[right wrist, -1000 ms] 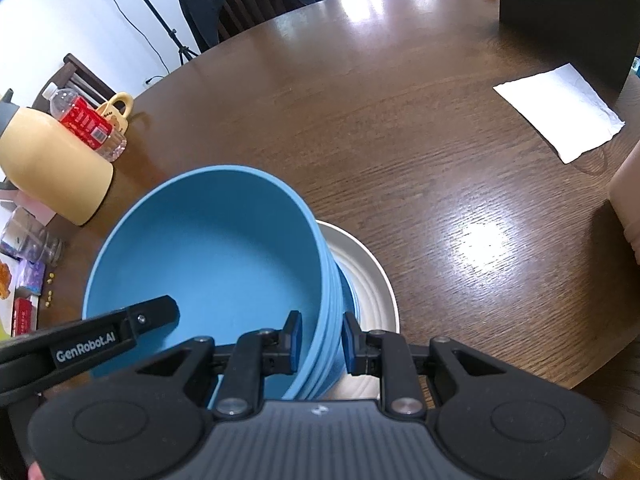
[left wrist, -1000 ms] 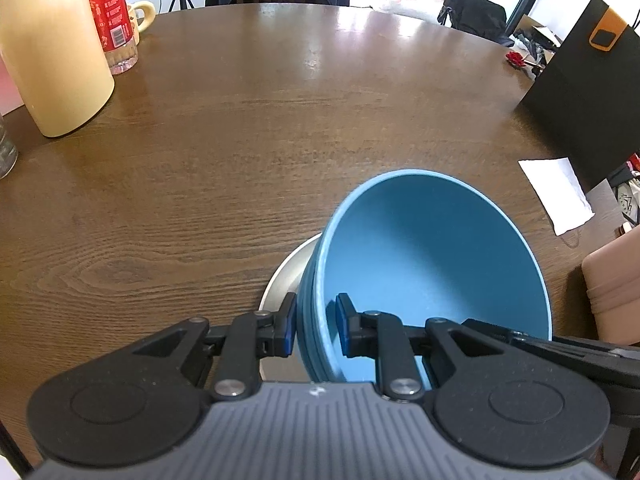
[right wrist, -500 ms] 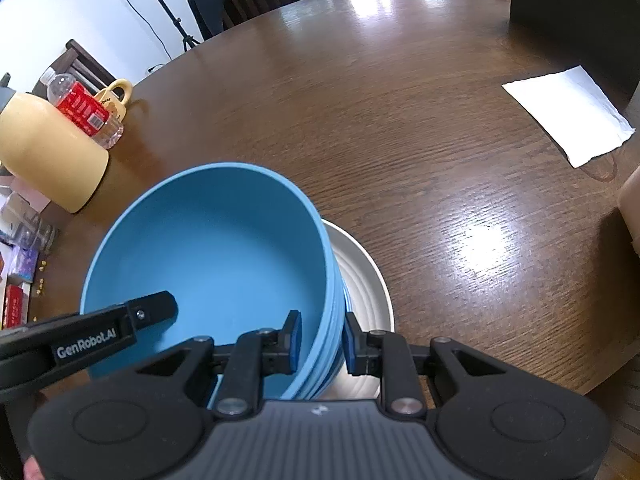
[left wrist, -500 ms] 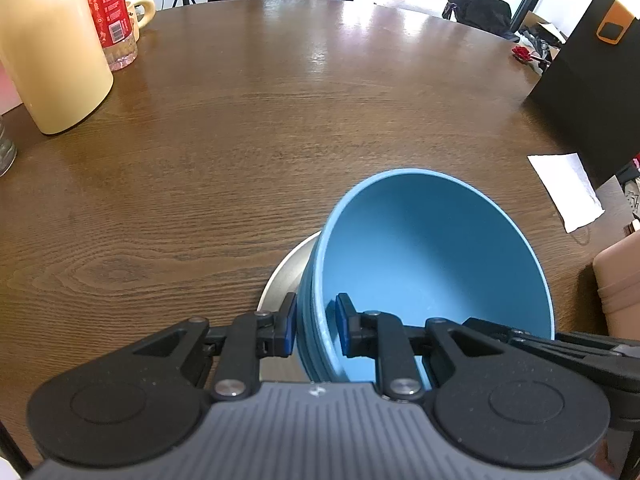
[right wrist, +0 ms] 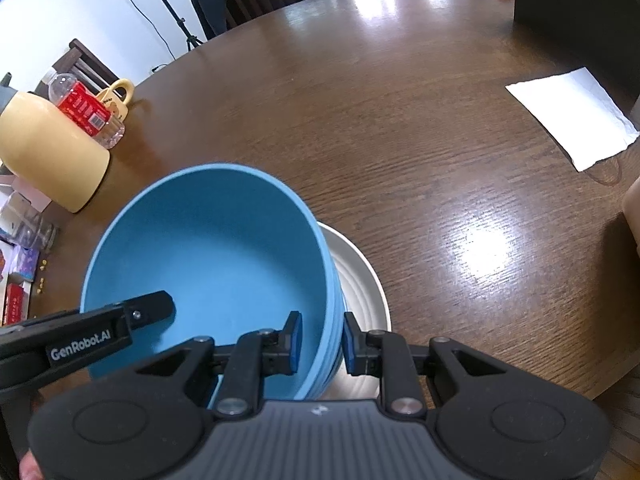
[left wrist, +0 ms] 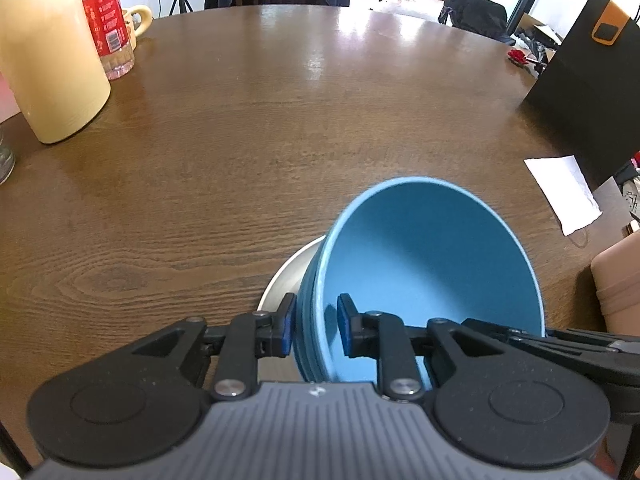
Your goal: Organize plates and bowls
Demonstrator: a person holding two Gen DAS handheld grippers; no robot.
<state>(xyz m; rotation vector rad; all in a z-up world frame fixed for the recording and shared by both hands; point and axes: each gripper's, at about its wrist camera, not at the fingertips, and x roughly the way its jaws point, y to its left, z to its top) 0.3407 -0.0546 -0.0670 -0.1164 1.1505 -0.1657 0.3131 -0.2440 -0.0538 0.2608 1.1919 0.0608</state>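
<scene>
A large blue bowl [left wrist: 432, 264] is held over a white plate [left wrist: 286, 280] on the brown round table [left wrist: 240, 140]. My left gripper [left wrist: 316, 330] is shut on the bowl's left rim, one finger inside, one outside. My right gripper [right wrist: 320, 340] is shut on the bowl's [right wrist: 216, 256] right rim in the same way. The white plate [right wrist: 356, 276] shows under and to the right of the bowl in the right wrist view. Whether the bowl touches the plate is hidden.
A cream jug [left wrist: 48, 60], a red-labelled water bottle [left wrist: 106, 26] and a yellow mug [left wrist: 138, 20] stand at the far left. A white napkin [left wrist: 564, 188] and a black bag [left wrist: 592, 92] are at the right. The table edge is close behind the plate [right wrist: 580, 392].
Both grippers with the blue bowl have shifted slightly back towards the near table edge. The grip on the rim is unchanged.
</scene>
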